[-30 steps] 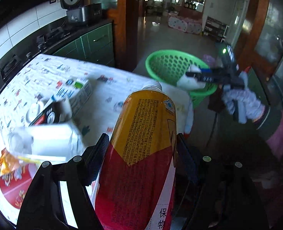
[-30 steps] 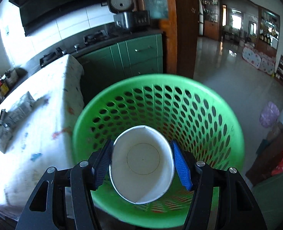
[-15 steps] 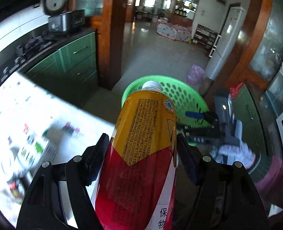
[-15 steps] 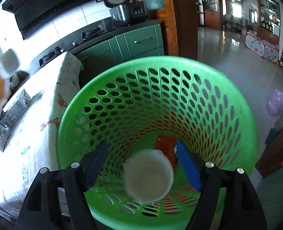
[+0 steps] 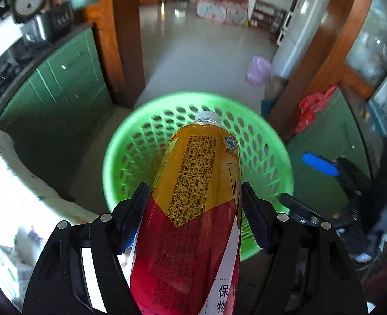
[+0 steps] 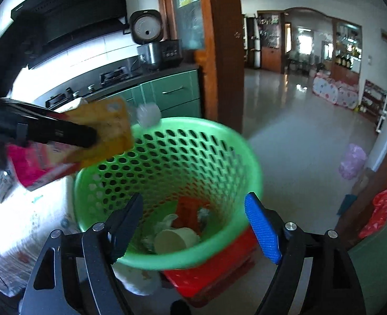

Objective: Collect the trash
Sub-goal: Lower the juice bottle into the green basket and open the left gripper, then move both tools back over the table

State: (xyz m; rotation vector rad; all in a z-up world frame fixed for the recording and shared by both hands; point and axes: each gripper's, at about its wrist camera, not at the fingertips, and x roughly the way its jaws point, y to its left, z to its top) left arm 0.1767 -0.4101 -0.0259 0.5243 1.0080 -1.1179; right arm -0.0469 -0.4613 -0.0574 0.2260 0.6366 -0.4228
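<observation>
A: At left, what does the left gripper [image 5: 194, 204] hold?

B: A yellow-and-red bottle [image 5: 196, 199], pinched between its jaws, cap pointing over the green basket [image 5: 120, 157] beside the desk [image 5: 12, 183].

A: How should the drop go?

B: Probably carry the cap past the near rim, tip it down, then release, so it lands on the cup [image 6: 173, 240] and scraps inside.

A: And at right?

B: The right gripper [image 6: 193, 225] hangs above the basket's near rim, jaws spread, empty.

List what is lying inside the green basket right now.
In the green basket: a white paper cup on its side, crumpled pale wrappers and something red-orange. The basket's near wall hides whatever lies below them.
</observation>
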